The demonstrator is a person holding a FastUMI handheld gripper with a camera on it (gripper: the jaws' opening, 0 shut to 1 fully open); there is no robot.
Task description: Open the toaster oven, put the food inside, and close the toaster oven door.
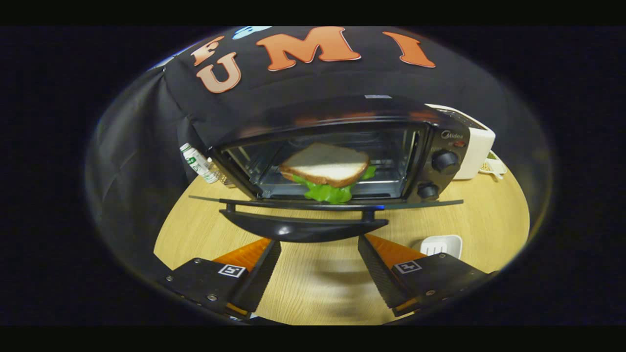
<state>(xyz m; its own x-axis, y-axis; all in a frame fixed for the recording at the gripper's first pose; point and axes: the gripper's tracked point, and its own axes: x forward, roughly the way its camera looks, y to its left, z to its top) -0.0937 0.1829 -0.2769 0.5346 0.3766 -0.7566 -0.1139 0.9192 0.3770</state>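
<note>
There was one toaster oven point(342, 151), one sandwich point(325, 168), one bottle point(198, 164), one white appliance point(477, 146), and one white dish point(441, 244).

A round table point(313, 288) of pale wood grain carries the scene, lit evenly from above with soft shadows on its top. Black cloth point(146, 146) hangs in folds close behind the table as the booth's wall. Toward the back of the table, at the cloth, stand a white appliance point(477, 146) and a small white bottle point(198, 163), well apart. A white dish point(442, 244) sits nearer the front rim.
</note>
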